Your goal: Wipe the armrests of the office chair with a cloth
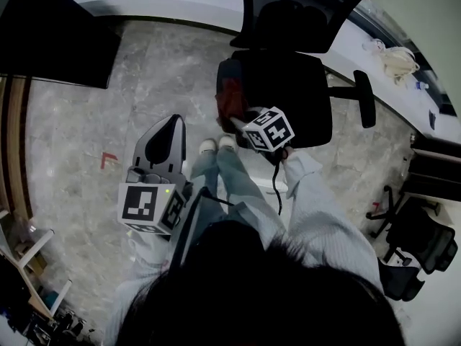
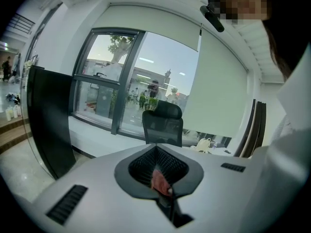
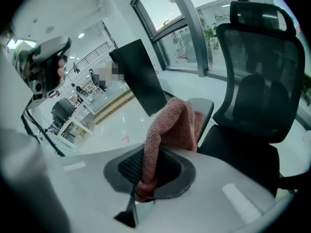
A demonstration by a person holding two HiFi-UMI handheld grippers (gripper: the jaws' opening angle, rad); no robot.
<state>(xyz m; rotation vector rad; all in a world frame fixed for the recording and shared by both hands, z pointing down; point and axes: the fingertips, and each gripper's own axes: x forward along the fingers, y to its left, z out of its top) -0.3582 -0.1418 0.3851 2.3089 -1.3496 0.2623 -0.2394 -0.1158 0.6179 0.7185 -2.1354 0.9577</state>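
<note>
The black office chair point(image 1: 288, 85) stands right in front of me, its mesh back point(image 3: 252, 81) toward the window ledge. A reddish knitted cloth point(image 3: 170, 130) lies over the chair's left armrest point(image 3: 204, 106) and hangs down into my right gripper point(image 3: 146, 178), which is shut on its end. In the head view that gripper point(image 1: 236, 121) sits beside the cloth point(image 1: 229, 96) at the armrest. The other armrest point(image 1: 366, 99) is bare. My left gripper point(image 1: 175, 125) is held back over the floor, shut and pointing toward the chair point(image 2: 163, 125); only a small reddish scrap point(image 2: 160, 181) shows at its pads.
A tall black panel point(image 1: 57, 34) stands at the left. A white ledge point(image 1: 180, 6) runs along the windows behind the chair, with a pale bag point(image 1: 400, 60) on it at the right. Another black chair point(image 1: 425, 244) is at the lower right. My legs and shoes point(image 1: 216, 146) are beside the seat.
</note>
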